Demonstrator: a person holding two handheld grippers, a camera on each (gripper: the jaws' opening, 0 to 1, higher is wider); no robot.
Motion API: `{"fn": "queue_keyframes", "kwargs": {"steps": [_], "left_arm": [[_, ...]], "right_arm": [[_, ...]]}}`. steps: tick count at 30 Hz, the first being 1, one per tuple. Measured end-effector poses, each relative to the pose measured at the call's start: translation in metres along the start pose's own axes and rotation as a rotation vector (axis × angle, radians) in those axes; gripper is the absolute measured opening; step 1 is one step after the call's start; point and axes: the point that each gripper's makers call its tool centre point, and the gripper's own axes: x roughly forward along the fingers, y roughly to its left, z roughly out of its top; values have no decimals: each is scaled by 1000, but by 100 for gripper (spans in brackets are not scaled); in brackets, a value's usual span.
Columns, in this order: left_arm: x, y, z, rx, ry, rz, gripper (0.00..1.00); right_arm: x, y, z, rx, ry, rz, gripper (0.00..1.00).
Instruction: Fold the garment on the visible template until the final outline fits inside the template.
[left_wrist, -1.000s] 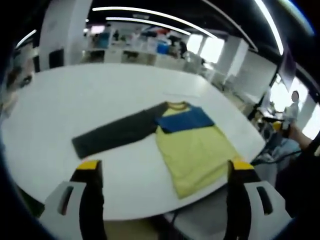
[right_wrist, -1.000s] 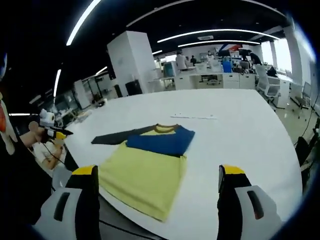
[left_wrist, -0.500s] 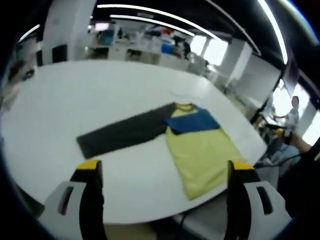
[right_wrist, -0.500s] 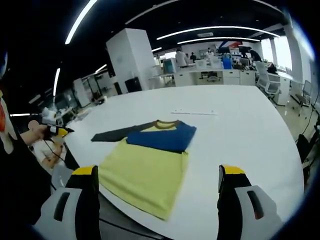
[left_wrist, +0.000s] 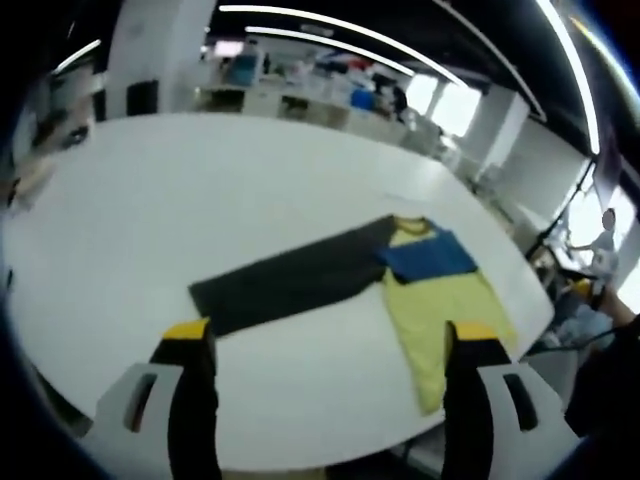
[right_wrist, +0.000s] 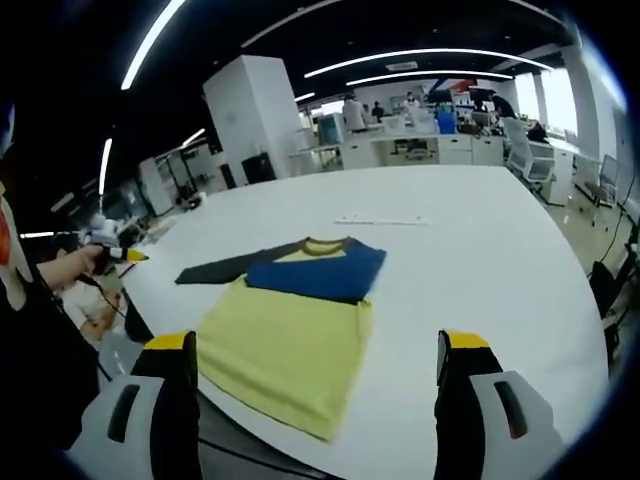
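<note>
Open-plan office behind, wide white table (right_wrist: 470, 250) carrying a garment (right_wrist: 290, 330): yellow body, blue sleeve (right_wrist: 315, 275) folded across the chest, dark sleeve (left_wrist: 290, 285) stretched out toward 9 o'clock. Left gripper (left_wrist: 325, 345) and right gripper (right_wrist: 312, 345) both above the near edge, jaws wide, holding nothing. Risk, as judged: hem hanging at the table edge, liable to slide off if tugged. Compared with a second ago, left gripper view swung leftward, dark sleeve now central
</note>
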Motion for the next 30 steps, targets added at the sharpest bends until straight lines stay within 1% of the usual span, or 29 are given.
{"fn": "queue_keyframes", "kwargs": {"steps": [2, 5, 8, 14, 17, 19, 21, 23, 26, 28, 30], "left_arm": [[4, 7, 1, -9, 1, 12, 86], [11, 17, 4, -30, -15, 26, 83], [16, 23, 5, -25, -10, 27, 79], [32, 45, 1, -39, 8, 38, 73], [38, 57, -1, -50, 2, 52, 65], [42, 63, 1, -83, -11, 55, 62], [47, 71, 1, -83, -8, 71, 62], [51, 82, -1, -79, 11, 100, 62], [57, 94, -1, -79, 12, 122, 59], [61, 101, 0, -71, 10, 141, 55], [66, 106, 1, -68, 11, 145, 49]], "right_arm": [[3, 1, 0, 3, 7, 3, 100], [7, 1, -1, -6, 24, 6, 100], [10, 0, 0, -5, 30, 5, 100], [20, 2, 0, -6, 46, 7, 100], [26, 5, -2, -3, 55, 12, 100], [28, 6, -5, -1, 71, 16, 100], [31, 7, -7, -10, 84, 17, 100], [33, 7, -7, -8, 89, 18, 100], [36, 6, -5, -8, 92, 16, 100], [38, 6, -5, -8, 93, 16, 100], [39, 5, -4, -6, 92, 14, 100]]}}
